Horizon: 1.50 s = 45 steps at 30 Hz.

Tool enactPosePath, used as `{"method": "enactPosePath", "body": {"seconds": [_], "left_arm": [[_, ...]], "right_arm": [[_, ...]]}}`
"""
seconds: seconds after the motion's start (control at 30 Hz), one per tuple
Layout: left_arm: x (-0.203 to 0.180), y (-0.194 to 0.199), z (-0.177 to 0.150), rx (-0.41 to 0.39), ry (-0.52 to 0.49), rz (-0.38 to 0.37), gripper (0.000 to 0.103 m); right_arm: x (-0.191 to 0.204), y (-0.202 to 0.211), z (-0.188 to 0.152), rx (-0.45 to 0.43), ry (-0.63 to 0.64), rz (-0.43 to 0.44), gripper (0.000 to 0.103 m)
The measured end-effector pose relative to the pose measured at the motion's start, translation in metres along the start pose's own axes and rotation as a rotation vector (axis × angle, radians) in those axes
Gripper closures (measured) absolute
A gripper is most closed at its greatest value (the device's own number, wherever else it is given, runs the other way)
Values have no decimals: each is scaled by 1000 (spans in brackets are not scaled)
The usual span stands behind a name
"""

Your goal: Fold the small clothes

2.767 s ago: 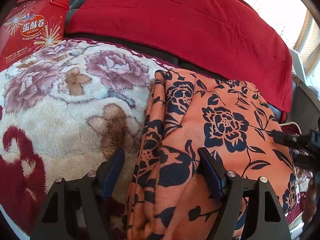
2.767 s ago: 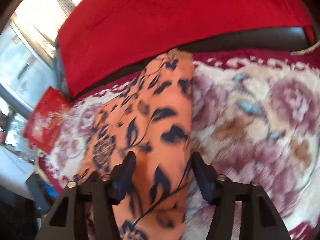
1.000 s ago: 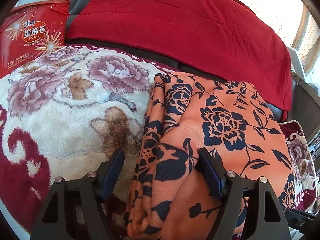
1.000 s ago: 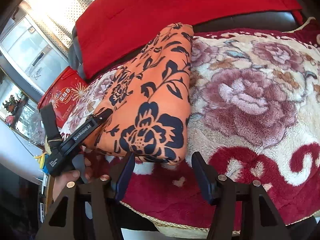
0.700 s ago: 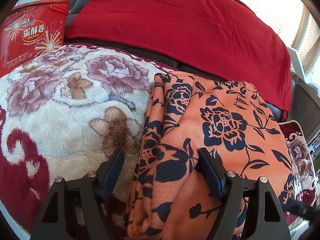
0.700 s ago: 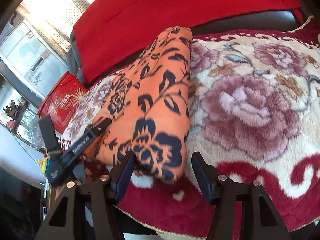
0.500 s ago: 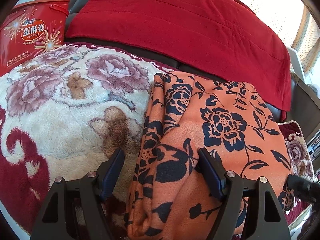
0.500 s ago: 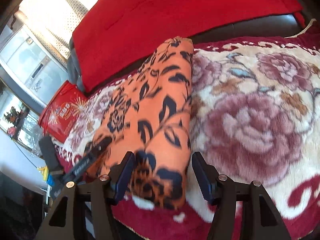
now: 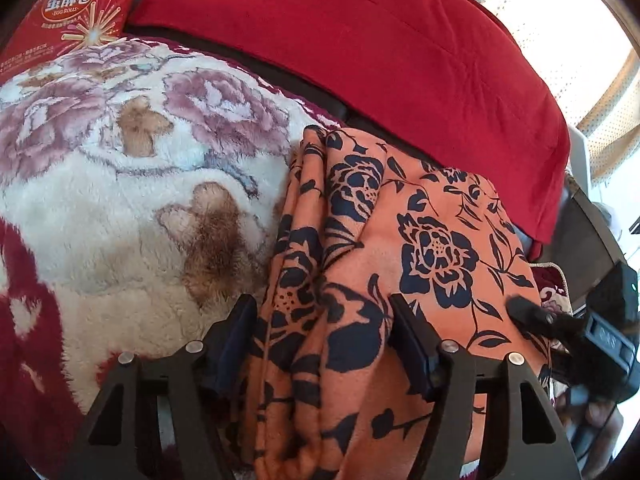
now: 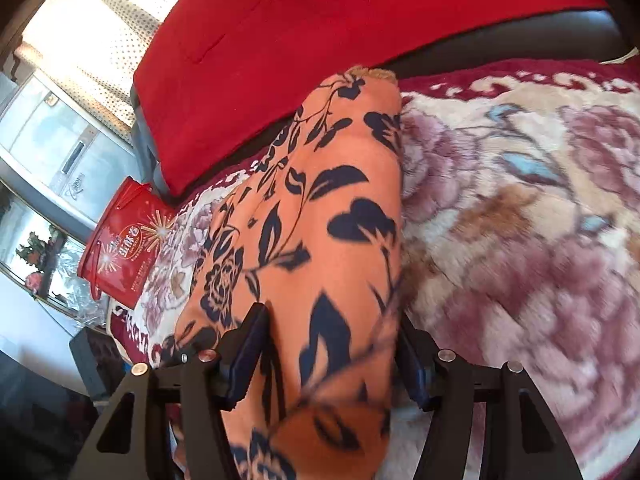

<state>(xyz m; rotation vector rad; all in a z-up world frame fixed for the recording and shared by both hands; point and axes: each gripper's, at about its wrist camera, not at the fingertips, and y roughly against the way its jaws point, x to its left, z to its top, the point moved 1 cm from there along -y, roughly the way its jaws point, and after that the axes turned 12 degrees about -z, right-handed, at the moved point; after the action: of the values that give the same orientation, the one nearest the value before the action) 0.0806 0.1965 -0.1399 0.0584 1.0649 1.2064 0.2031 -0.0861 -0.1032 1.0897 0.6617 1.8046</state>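
Blanket (image 9: pixel 120 208) under folded cloth (image 9: pixel 400 240).

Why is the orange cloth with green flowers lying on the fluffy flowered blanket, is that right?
Nearly. The orange cloth does lie on the fluffy flowered blanket, but its flowers are dark navy, not green. The left wrist view shows them clearly.

At eleven o'clock in the left wrist view, the red cardboard gift box with gold starbursts (image 9: pixel 76 12) reads "蛋酥卷" in white on an orange oval, "EGG ROLLS" beneath it. At nine o'clock in the right wrist view, its print blurs.
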Motion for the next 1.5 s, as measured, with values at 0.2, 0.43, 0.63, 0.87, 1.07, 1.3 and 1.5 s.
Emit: {"method": "enactPosePath", "body": {"seconds": [0.2, 0.43, 0.63, 0.87, 1.07, 1.3, 1.5], "left_arm": [[2, -2, 2, -7, 16, -7, 34], [-14, 31, 9, -152, -45, -48, 30], [22, 5, 38, 47, 178, -188, 25], [28, -24, 40, 224, 206, -247, 26], [32, -35, 35, 272, 234, -330, 67], [-13, -14, 42, 212, 147, -361, 74], [-87, 8, 71, 138, 32, -435, 74]], "right_arm": [[28, 9, 7, -41, 144, -60, 69], [7, 4, -3, -38, 63, -80, 52], [-10, 13, 4, -33, 32, 21, 35], [-11, -1, 19, -6, 18, 86, 34], [4, -13, 17, 40, 96, 63, 59], [30, 31, 24, -35, 209, 33, 68], [19, 108, 52, -178, 217, 49, 69]]}}
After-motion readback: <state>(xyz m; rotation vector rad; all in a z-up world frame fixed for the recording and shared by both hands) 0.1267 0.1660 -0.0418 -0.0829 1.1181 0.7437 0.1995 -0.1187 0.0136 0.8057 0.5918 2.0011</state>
